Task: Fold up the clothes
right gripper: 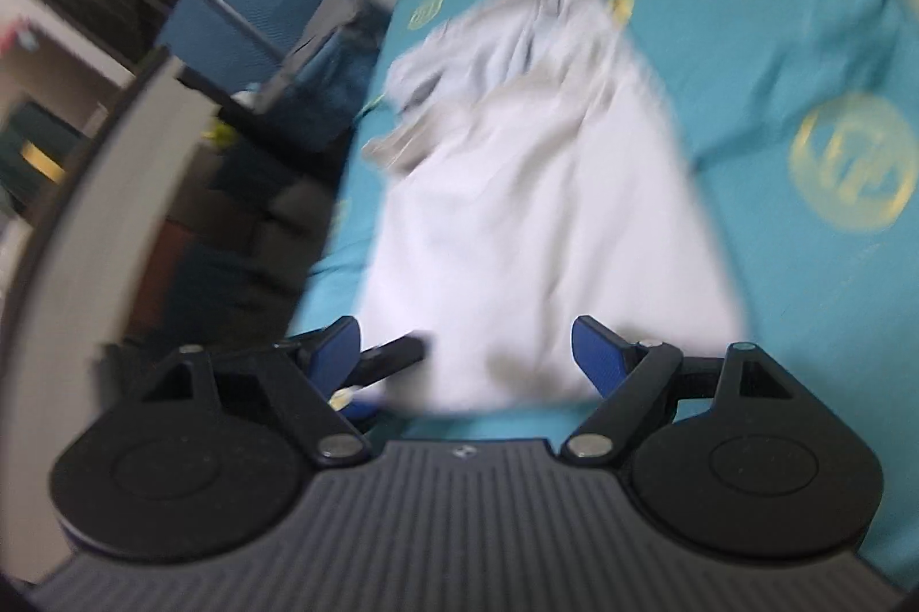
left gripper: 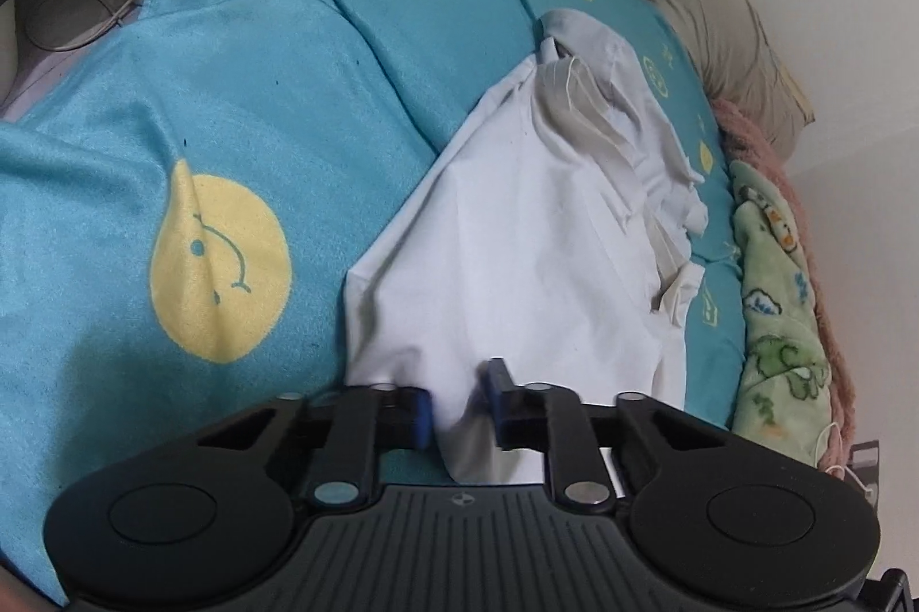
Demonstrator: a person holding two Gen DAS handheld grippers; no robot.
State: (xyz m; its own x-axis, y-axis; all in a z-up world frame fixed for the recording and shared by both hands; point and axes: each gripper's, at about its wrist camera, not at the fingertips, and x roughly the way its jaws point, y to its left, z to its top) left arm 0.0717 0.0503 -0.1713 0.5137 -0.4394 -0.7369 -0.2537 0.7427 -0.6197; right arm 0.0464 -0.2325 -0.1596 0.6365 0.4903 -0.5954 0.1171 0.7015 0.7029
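Note:
A white garment (left gripper: 517, 244) lies stretched out on a turquoise bed cover with yellow smiley faces (left gripper: 201, 107). Its far end is bunched and greyish. My left gripper (left gripper: 459, 408) is shut on the garment's near edge; white cloth is pinched between the blue pads. In the blurred right wrist view the same white garment (right gripper: 528, 221) lies on the turquoise cover (right gripper: 775, 38). My right gripper (right gripper: 468, 353) is open, its fingers wide apart on either side of the garment's near edge, holding nothing.
A green patterned blanket (left gripper: 775, 313) and a pink one (left gripper: 804, 210) lie along the bed's right side, with a beige pillow (left gripper: 729, 38) beyond. A blue chair (right gripper: 241, 3) and dark furniture stand left of the bed. A cable (left gripper: 74, 26) lies on the floor.

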